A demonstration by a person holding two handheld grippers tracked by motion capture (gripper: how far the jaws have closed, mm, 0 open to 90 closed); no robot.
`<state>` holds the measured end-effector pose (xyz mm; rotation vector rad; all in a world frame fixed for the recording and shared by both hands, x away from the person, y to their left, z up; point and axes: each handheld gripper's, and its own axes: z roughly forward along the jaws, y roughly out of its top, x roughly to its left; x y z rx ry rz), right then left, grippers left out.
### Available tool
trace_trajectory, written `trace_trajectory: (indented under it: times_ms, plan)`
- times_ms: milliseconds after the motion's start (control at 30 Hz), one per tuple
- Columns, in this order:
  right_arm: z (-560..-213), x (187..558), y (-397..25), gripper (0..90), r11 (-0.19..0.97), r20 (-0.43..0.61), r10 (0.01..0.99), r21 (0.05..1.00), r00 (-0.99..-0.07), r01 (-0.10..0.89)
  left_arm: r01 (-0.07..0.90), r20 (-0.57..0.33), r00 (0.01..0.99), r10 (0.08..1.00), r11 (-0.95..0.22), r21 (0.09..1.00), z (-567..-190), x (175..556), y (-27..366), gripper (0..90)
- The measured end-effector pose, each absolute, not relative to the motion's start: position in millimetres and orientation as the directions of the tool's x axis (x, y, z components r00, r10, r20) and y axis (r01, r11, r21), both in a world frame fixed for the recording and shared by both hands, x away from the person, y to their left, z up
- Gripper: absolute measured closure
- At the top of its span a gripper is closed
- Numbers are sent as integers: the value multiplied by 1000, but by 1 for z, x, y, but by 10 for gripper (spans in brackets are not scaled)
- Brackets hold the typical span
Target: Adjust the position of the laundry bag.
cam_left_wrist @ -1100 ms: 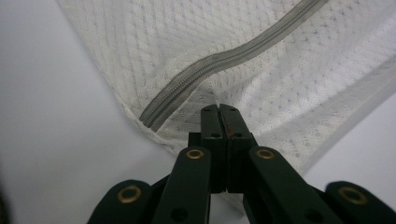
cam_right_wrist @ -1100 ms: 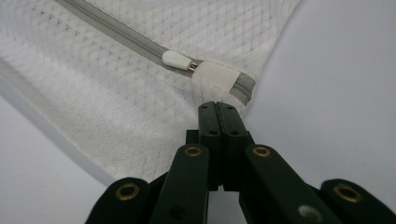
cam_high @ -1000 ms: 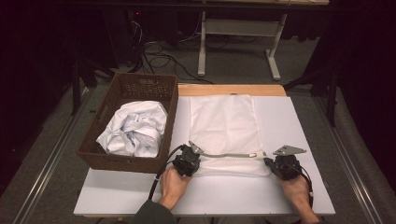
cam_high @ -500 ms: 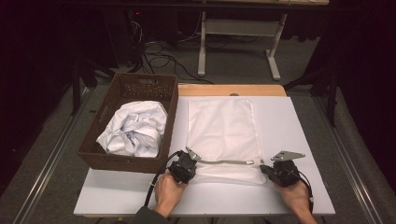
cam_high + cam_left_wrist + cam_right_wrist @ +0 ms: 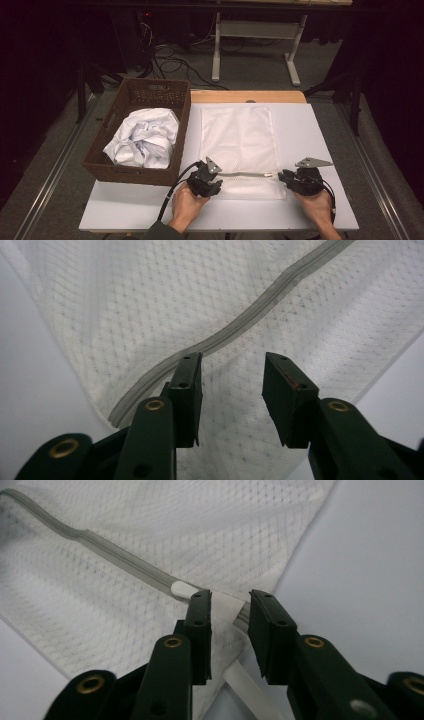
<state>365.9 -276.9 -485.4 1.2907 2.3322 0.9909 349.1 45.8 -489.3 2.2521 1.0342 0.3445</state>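
Observation:
A white mesh laundry bag [image 5: 237,135] lies flat on the white table [image 5: 312,130], its grey zipper [image 5: 247,174] running along the near edge. My left gripper [image 5: 219,177] is at the bag's near left corner. In the left gripper view it [image 5: 232,365] is open over the mesh [image 5: 150,305], with the zipper [image 5: 240,322] passing just past the left jaw's tip. My right gripper [image 5: 283,176] is at the near right corner. In the right gripper view it [image 5: 230,600] is open, with the zipper's end and its white pull tab [image 5: 182,588] at the jaw tips.
A dark wicker basket [image 5: 136,91] holding crumpled white cloth [image 5: 145,137] stands at the table's left edge. A wooden strip [image 5: 245,96] borders the far side. Bare table shows to the bag's right and along the front edge.
Both hands shifted slightly toward the front edge, drawing the bag's near edge with them, then eased back. The zipper line between the grippers now lies lower and flatter.

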Motion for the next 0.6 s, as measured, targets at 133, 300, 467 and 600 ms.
trace_trajectory:
  times_ms: [133, 300, 467, 600]
  plan:
    - [-483, 366, -278, 801, 339, 81, 833, 707, -548, 621, 567, -27, 674, 739, -493, 660, -488, 348, 42, 597]
    - [-486, 370, -283, 802, 314, 117, 832, 706, -542, 635, 570, -65, 693, 718, -491, 659, -483, 354, 36, 607]
    - [-486, 373, -286, 801, 289, 153, 828, 709, -539, 644, 576, -93, 698, 710, -480, 661, -478, 361, 26, 591]
    - [-485, 372, -281, 803, 317, 137, 818, 702, -558, 638, 562, -92, 714, 694, -491, 665, -475, 362, 16, 584]
